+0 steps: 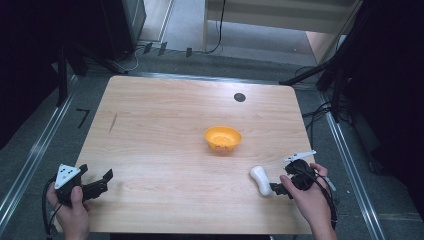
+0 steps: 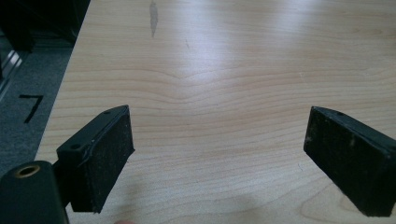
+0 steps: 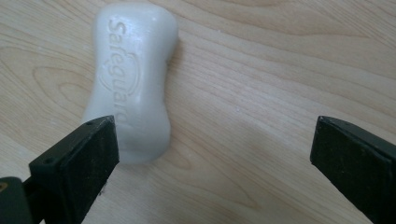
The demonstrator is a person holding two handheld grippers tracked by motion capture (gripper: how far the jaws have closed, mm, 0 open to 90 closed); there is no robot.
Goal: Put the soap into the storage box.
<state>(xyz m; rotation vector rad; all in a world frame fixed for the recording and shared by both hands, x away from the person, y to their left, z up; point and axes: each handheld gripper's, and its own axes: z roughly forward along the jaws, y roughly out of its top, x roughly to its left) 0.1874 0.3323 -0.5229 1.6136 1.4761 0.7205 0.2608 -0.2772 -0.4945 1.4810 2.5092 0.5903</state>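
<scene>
Soap bar (image 3: 130, 84) beside right gripper (image 3: 215, 154), jaws apart; table (image 1: 160, 130)

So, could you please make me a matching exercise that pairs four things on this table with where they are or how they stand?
Things:
1. soap
2. bowl
3. left gripper
4. right gripper

Descriptions:
A. orange, near the table's middle
B. open over bare wood at the near left corner
C. open, with one jaw beside the white bar
D. white, lying flat, lettering up

Pairs: 1-D, 2-A, 3-B, 4-C
</scene>
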